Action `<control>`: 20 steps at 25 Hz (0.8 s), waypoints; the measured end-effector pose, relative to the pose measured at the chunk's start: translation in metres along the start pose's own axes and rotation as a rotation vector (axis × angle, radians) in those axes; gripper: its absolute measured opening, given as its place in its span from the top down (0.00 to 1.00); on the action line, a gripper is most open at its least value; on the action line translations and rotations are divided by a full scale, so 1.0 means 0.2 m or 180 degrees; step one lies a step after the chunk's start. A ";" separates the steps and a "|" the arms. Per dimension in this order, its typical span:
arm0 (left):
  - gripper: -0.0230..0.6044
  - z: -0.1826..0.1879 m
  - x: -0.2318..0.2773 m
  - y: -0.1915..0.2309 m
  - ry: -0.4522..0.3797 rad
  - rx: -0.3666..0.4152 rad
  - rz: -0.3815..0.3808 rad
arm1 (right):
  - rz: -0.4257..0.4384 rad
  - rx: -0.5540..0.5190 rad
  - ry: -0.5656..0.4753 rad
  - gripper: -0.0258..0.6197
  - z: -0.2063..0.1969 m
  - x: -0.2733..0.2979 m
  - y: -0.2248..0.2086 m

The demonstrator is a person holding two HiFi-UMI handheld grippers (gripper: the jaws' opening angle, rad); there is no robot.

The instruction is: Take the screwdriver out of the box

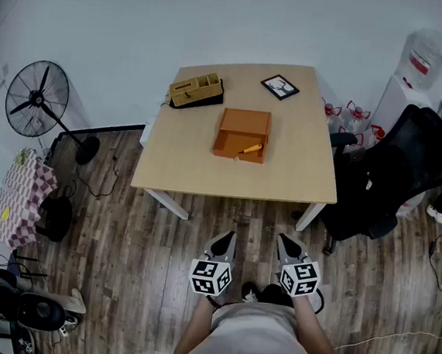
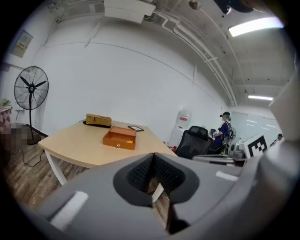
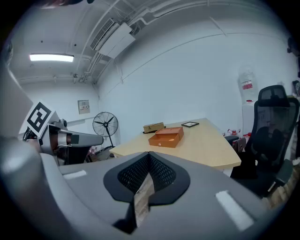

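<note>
An open orange box (image 1: 242, 134) lies at the middle of the light wooden table (image 1: 183, 165). Inside it, near the front wall, is a screwdriver (image 1: 249, 149) with a yellow-orange handle. My left gripper (image 1: 227, 239) and right gripper (image 1: 283, 242) hang side by side over the wooden floor, short of the table's near edge and well away from the box. Both are shut with nothing held. The left gripper view has the box (image 2: 120, 138) far beyond the closed left gripper (image 2: 153, 157). In the right gripper view the box (image 3: 166, 137) also sits far past the shut right gripper (image 3: 149, 157).
A tan wooden organiser (image 1: 195, 90) and a small framed picture (image 1: 279, 86) sit at the table's far edge. A black office chair (image 1: 392, 181) stands at the table's right, a water dispenser (image 1: 417, 74) behind it. A standing fan (image 1: 38, 100) is at the left.
</note>
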State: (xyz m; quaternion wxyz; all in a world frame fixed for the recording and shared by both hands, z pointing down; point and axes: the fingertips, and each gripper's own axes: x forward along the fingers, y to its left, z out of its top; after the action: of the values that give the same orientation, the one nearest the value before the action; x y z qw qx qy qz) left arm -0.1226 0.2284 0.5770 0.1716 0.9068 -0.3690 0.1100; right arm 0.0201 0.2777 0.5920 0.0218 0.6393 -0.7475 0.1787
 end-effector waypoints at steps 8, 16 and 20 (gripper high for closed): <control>0.88 -0.07 -0.01 0.01 0.0117 -0.0067 -0.0013 | -0.0058 0.0027 0.0117 0.96 -0.06 -0.01 0.00; 0.88 -0.03 0.00 0.07 0.0074 -0.0066 -0.0014 | 0.0311 0.0296 -0.0043 0.96 0.00 0.03 0.05; 0.88 -0.01 -0.01 0.13 0.0067 -0.0074 -0.0004 | 0.0433 0.0238 -0.0037 0.96 0.01 0.03 0.07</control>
State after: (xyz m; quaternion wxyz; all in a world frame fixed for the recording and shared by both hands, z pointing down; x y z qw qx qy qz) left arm -0.1426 0.2127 0.5837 0.1860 0.9038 -0.3678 0.1152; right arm 0.0057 0.2726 0.5886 -0.0186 0.5885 -0.7822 0.2038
